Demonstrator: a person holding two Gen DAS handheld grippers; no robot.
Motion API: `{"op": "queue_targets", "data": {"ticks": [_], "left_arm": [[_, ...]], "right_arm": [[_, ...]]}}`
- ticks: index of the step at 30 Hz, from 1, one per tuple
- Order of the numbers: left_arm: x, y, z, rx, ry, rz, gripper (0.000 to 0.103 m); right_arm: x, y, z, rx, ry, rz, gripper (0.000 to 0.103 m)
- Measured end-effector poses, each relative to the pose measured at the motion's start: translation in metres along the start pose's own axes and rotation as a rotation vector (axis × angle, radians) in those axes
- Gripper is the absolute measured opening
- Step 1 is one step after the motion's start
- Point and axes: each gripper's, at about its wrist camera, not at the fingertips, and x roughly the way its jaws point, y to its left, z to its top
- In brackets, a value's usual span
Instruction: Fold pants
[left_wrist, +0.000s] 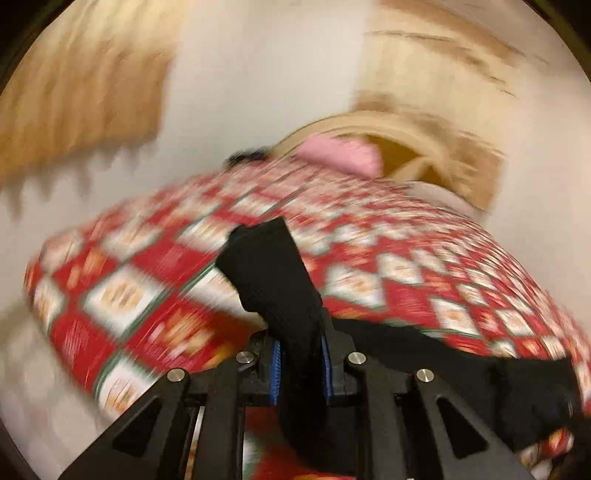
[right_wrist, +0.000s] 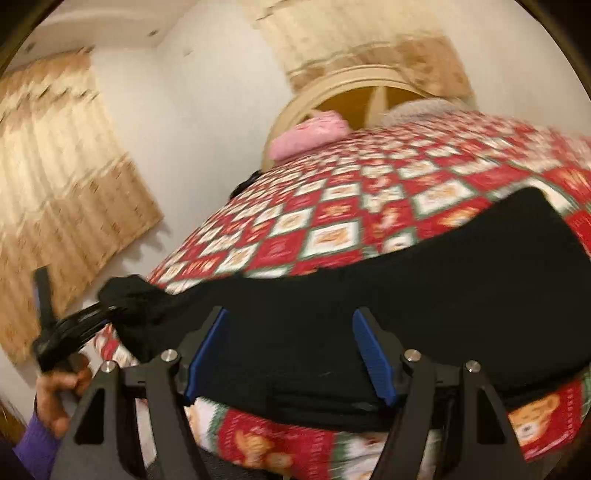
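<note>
Black pants (right_wrist: 424, 295) lie across the near edge of a bed covered by a red, white and green patterned blanket (right_wrist: 351, 206). My left gripper (left_wrist: 299, 354) is shut on an end of the black pants (left_wrist: 269, 266), which sticks up between its blue pads. The same gripper shows in the right wrist view (right_wrist: 74, 325) at the left, lifting that end off the bed. My right gripper (right_wrist: 291, 350) is open, its blue pads (right_wrist: 373, 354) spread just above the pants near the bed's front edge.
A pink pillow (right_wrist: 310, 136) lies at the head of the bed against a cream arched headboard (right_wrist: 351, 81). Beige curtains (right_wrist: 59, 184) hang on the white wall at the left. The left wrist view is motion-blurred.
</note>
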Motion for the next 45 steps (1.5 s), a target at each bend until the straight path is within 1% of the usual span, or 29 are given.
{"op": "queue_targets", "data": {"ticks": [1, 2, 3, 5, 7, 8, 10, 11, 12, 13, 15, 16, 18, 20, 22, 25, 27, 28, 30, 31, 33, 34, 36, 38, 39, 41, 42, 44, 45], "left_arm": [[-0.01, -0.026, 0.003, 0.078, -0.038, -0.056, 0.017], [-0.015, -0.042, 0.003, 0.123, -0.056, -0.098, 0.017], [-0.019, -0.058, 0.002, 0.166, -0.069, -0.141, 0.017], [-0.024, -0.098, -0.005, 0.266, -0.077, -0.248, 0.017], [-0.019, -0.129, -0.017, 0.332, -0.054, -0.321, 0.017], [-0.014, -0.149, -0.028, 0.365, -0.031, -0.365, 0.017], [-0.004, -0.17, -0.044, 0.415, 0.008, -0.404, 0.017], [0.003, -0.185, -0.059, 0.457, 0.045, -0.421, 0.017], [0.005, -0.191, -0.067, 0.48, 0.061, -0.425, 0.017], [0.011, -0.199, -0.083, 0.537, 0.089, -0.422, 0.017], [0.015, -0.207, -0.103, 0.629, 0.097, -0.391, 0.017], [0.015, -0.207, -0.107, 0.648, 0.094, -0.382, 0.017], [0.015, -0.206, -0.108, 0.662, 0.08, -0.385, 0.018], [0.017, -0.203, -0.107, 0.659, 0.084, -0.392, 0.019], [0.016, -0.205, -0.109, 0.676, 0.083, -0.396, 0.02], [0.012, -0.208, -0.114, 0.75, 0.076, -0.407, 0.023], [0.004, -0.202, -0.115, 0.805, 0.071, -0.431, 0.023], [0.002, -0.198, -0.115, 0.812, 0.072, -0.44, 0.024], [-0.005, -0.184, -0.11, 0.796, 0.084, -0.465, 0.025], [-0.007, -0.175, -0.106, 0.772, 0.097, -0.468, 0.029], [-0.009, -0.153, -0.096, 0.699, 0.125, -0.454, 0.037], [-0.007, -0.137, -0.089, 0.639, 0.14, -0.434, 0.04], [-0.005, -0.118, -0.079, 0.567, 0.158, -0.402, 0.04], [-0.007, -0.097, -0.066, 0.477, 0.146, -0.382, 0.04], [-0.009, -0.086, -0.057, 0.431, 0.126, -0.366, 0.04], [-0.01, -0.072, -0.047, 0.371, 0.103, -0.325, 0.04], [-0.011, -0.067, -0.043, 0.35, 0.098, -0.308, 0.04], [-0.003, -0.056, -0.037, 0.301, 0.107, -0.273, 0.04], [0.001, -0.052, -0.036, 0.271, 0.123, -0.262, 0.04]], "right_arm": [[-0.002, -0.009, 0.002, 0.034, -0.007, -0.004, 0.073], [-0.005, -0.02, 0.005, 0.07, -0.013, -0.009, 0.073], [-0.008, -0.032, 0.007, 0.104, -0.02, -0.017, 0.073], [-0.012, -0.044, 0.011, 0.13, -0.025, -0.014, 0.072], [-0.017, -0.053, 0.015, 0.156, -0.033, 0.006, 0.072], [-0.019, -0.056, 0.017, 0.177, -0.039, 0.019, 0.071], [-0.024, -0.069, 0.02, 0.247, -0.058, 0.054, 0.071], [-0.024, -0.071, 0.022, 0.265, -0.061, 0.07, 0.071], [-0.025, -0.073, 0.023, 0.281, -0.062, 0.092, 0.071], [-0.026, -0.074, 0.023, 0.291, -0.061, 0.119, 0.072], [-0.024, -0.074, 0.025, 0.297, -0.048, 0.153, 0.075], [-0.021, -0.073, 0.024, 0.306, -0.038, 0.181, 0.077], [-0.016, -0.071, 0.024, 0.308, -0.025, 0.194, 0.077], [-0.014, -0.07, 0.025, 0.293, -0.016, 0.192, 0.078], [-0.008, -0.065, 0.029, 0.285, 0.013, 0.198, 0.08], [-0.008, -0.055, 0.037, 0.248, 0.013, 0.193, 0.08], [-0.007, -0.051, 0.042, 0.231, 0.013, 0.18, 0.081], [-0.003, -0.05, 0.043, 0.235, 0.023, 0.178, 0.082], [0.008, -0.051, 0.04, 0.24, 0.051, 0.151, 0.083], [0.016, -0.051, 0.037, 0.244, 0.079, 0.116, 0.083], [0.022, -0.051, 0.03, 0.24, 0.091, 0.088, 0.083], [0.022, -0.046, 0.029, 0.209, 0.08, 0.065, 0.084], [0.026, -0.037, 0.028, 0.176, 0.096, 0.054, 0.084], [0.033, -0.029, 0.025, 0.154, 0.128, 0.048, 0.084], [0.036, -0.025, 0.023, 0.136, 0.142, 0.036, 0.084], [0.04, -0.02, 0.019, 0.117, 0.163, -0.01, 0.083], [0.042, -0.02, 0.018, 0.122, 0.167, -0.029, 0.08], [0.045, -0.019, 0.016, 0.131, 0.169, -0.065, 0.069], [0.046, -0.017, 0.015, 0.12, 0.178, -0.074, 0.048]]}}
